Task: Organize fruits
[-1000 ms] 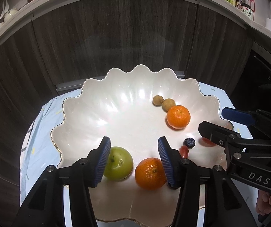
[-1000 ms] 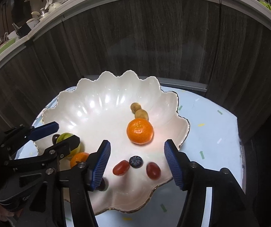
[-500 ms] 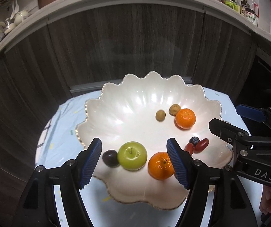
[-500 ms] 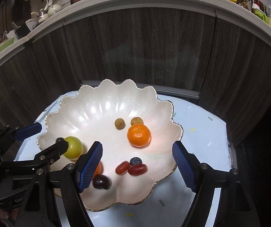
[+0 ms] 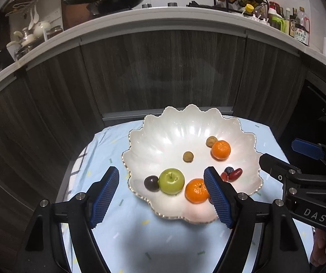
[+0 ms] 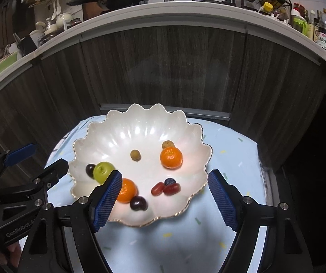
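Note:
A white scalloped bowl [image 5: 185,125] [image 6: 140,118] on the blue cloth holds all the fruit. In it lie a green apple [image 5: 171,181] [image 6: 102,170], two oranges [image 5: 196,190] [image 5: 221,149], two brown longans [image 5: 188,157], a blueberry [image 5: 229,170], red grapes [image 5: 235,174] and dark plums [image 5: 151,183] [image 6: 138,203]. My left gripper [image 5: 160,169] hovers above the bowl's near rim, jaws opening and nothing between them. My right gripper [image 6: 165,172] hangs over the bowl's near right side, open and empty. Each gripper shows at the edge of the other's view.
The light blue cloth [image 5: 140,238] covers a small table that ends close around the bowl. Dark wood cabinet doors [image 5: 163,72] stand right behind it. Above them, a counter carries a wok [image 5: 117,0], jars and bottles [image 5: 299,29]. A hand [image 5: 324,250] shows at the lower right.
Both grippers have risen and drawn back from the bowl with their jaws spreading wider. One longan has rolled apart from the other, and the red grapes now lie together.

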{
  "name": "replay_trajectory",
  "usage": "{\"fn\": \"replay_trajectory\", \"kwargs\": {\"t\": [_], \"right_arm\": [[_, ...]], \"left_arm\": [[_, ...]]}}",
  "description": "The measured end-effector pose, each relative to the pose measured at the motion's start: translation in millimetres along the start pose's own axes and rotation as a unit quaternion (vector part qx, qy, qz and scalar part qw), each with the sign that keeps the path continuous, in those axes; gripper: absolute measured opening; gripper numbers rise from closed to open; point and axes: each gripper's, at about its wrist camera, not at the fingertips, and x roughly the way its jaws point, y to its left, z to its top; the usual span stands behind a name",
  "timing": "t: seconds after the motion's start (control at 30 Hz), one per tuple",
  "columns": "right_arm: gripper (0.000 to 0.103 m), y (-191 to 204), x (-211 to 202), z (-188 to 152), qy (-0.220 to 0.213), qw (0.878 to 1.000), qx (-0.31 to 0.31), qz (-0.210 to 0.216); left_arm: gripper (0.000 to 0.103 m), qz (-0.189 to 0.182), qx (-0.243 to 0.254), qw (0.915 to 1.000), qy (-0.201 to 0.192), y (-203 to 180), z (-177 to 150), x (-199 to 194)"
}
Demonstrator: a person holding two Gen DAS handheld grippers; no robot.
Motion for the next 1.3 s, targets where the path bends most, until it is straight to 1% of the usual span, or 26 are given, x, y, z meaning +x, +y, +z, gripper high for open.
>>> {"fn": "replay_trajectory", "kwargs": {"t": [0.33,0.6,0.97,1.3], "right_arm": [[0.079,12,-48,-4,-0.017,1.000,-0.005,-0.015],[0.079,19,-70,-12,-0.017,1.000,-0.002,-0.013],[0.079,26,-100,-41,-0.011,1.000,0.013,-0.020],[0.079,29,-132,-74,-0.012,0.999,0.028,-0.038]], "left_arm": [[0.080,0.000,-0.011,0.9997,-0.021,7,-8,-48],[0.080,0.003,-0.014,0.9996,-0.024,10,-18,-76],[0.080,0.000,-0.018,0.9998,-0.011,12,-47,-107],[0.080,-0.003,-0.014,0.9998,-0.011,9,-81,-142]]}}
